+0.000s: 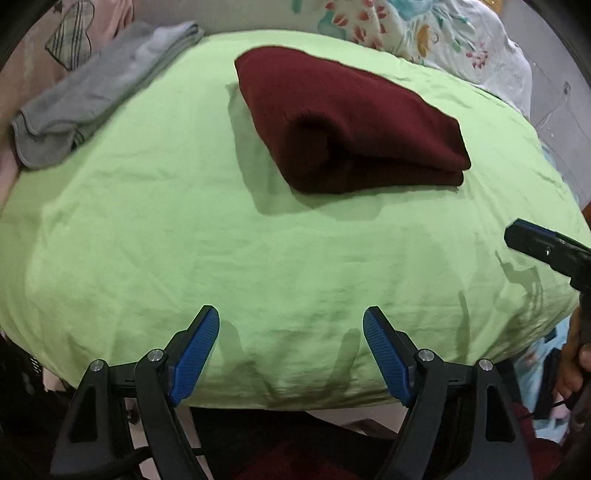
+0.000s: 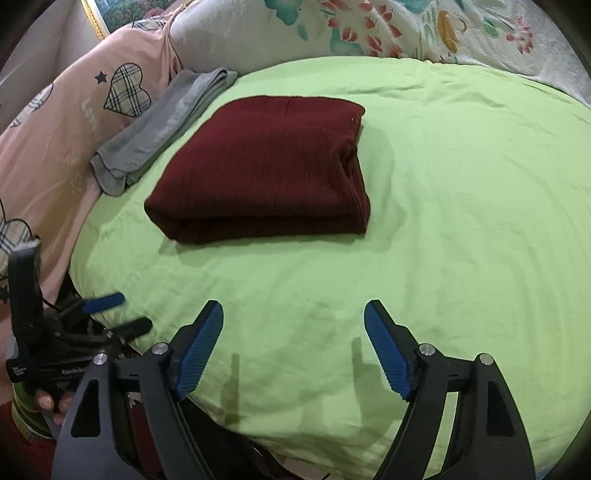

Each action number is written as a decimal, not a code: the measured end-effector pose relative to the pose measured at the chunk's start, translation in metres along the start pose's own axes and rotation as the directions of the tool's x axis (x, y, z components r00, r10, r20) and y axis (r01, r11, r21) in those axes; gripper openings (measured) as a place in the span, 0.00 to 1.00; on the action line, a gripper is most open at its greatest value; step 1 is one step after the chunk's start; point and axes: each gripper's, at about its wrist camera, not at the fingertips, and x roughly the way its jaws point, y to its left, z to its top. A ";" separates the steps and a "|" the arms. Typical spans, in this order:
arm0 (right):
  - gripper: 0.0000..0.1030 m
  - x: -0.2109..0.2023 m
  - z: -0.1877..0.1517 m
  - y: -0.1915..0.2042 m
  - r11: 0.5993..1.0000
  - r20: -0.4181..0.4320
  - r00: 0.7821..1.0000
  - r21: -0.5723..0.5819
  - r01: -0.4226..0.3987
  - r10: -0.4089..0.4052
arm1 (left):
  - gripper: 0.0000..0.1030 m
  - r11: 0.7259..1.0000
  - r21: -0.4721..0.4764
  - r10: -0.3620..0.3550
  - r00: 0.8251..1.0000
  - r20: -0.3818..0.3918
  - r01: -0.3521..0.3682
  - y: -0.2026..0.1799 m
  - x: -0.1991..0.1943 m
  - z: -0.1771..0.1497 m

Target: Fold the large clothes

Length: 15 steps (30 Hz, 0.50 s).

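A dark red knitted garment (image 1: 351,122) lies folded into a thick rectangle on the light green sheet (image 1: 184,240); the right wrist view shows the garment (image 2: 262,170) the same way, lying free. My left gripper (image 1: 291,321) hangs open over the near edge of the sheet, nothing between its blue pads. My right gripper (image 2: 293,314) is also open and empty, short of the garment. The right gripper's tip (image 1: 532,240) pokes in at the right edge of the left wrist view. In the right wrist view the left gripper (image 2: 110,312) sits at the lower left, held by a hand.
A folded grey cloth (image 1: 99,92) lies at the sheet's far left edge, against a pink quilt with heart prints (image 2: 74,122). A white floral blanket (image 2: 406,29) is bunched along the back. The bed's front edge drops off just beneath both grippers.
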 end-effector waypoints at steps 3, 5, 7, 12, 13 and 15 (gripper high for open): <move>0.77 -0.006 0.004 0.003 1.000 0.001 1.000 -0.019 0.003 -0.003 | 0.78 1.000 -0.008 -0.001 1.000 0.009 0.001 0.004 -0.012 0.009; 0.79 -0.013 0.008 0.006 1.000 0.017 1.000 -0.030 -0.002 0.002 | 0.79 1.000 0.001 0.029 0.999 0.035 -0.029 0.007 -0.025 0.017; 0.80 -0.023 0.014 0.009 0.999 0.035 0.999 -0.043 -0.006 0.007 | 0.80 0.999 0.014 0.040 0.997 0.067 -0.041 0.009 -0.040 0.023; 0.87 -0.038 0.027 0.018 0.997 0.062 0.998 -0.079 -0.018 0.023 | 0.83 0.998 0.018 0.058 0.991 0.120 -0.060 0.012 -0.063 0.046; 0.90 -0.039 0.028 0.019 0.996 0.065 0.998 -0.084 -0.021 0.026 | 0.83 0.998 0.021 0.064 0.990 0.124 -0.067 0.011 -0.063 0.048; 1.00 -0.035 0.029 0.021 0.996 0.066 0.997 -0.090 -0.021 0.027 | 0.83 0.995 0.024 0.091 0.988 0.122 -0.095 0.012 -0.061 0.050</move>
